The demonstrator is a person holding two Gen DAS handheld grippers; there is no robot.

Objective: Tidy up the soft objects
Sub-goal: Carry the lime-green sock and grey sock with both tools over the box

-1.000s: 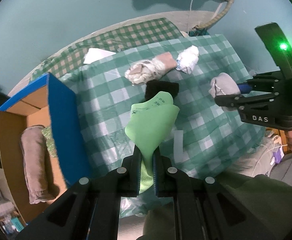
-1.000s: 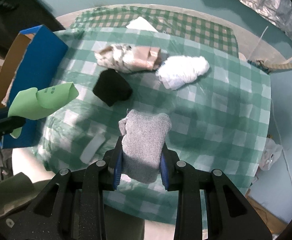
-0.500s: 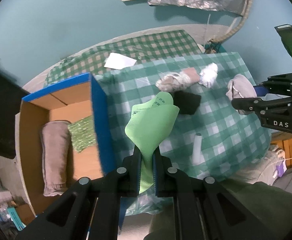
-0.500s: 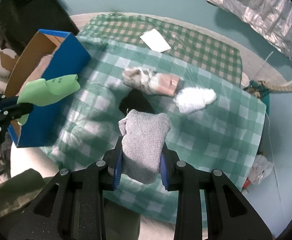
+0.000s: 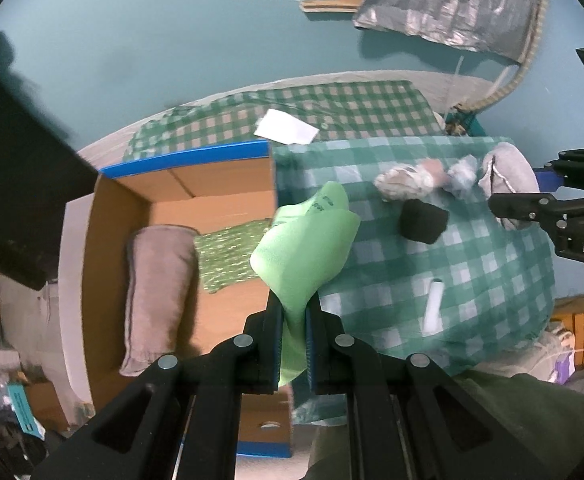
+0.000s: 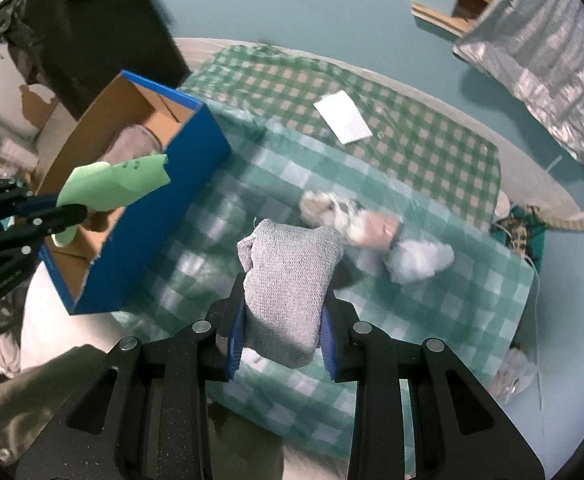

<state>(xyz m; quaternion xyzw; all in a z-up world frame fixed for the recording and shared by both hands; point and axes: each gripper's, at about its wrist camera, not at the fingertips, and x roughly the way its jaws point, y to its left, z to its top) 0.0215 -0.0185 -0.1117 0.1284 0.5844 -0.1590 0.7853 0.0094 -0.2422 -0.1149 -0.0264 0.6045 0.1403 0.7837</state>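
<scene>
Your left gripper (image 5: 293, 312) pinches a light green cloth (image 5: 306, 246); its pads are pressed tight on the fabric, which fans out past the fingertips. Beyond and to the left of that claw sits the blue cardboard box (image 5: 188, 155), open at the top. Inside it a rolled beige towel (image 5: 156, 292) lies along the far left side, with a green speckled cloth (image 5: 228, 254) between the towel and your claw.

Your right gripper (image 6: 283, 320) clamps a grey knitted bundle (image 6: 288, 280), the pads squeezing both its sides. Ahead and to the right of this claw, on the green checked tablecloth (image 6: 452, 312), lie a mottled white-and-pink bundle (image 6: 352, 216) and a white bundle (image 6: 420, 260), touching each other. A black bundle (image 5: 424, 220) rests just beside them, nearer your left claw. A white sheet of paper (image 6: 342, 117) lies farther off.
</scene>
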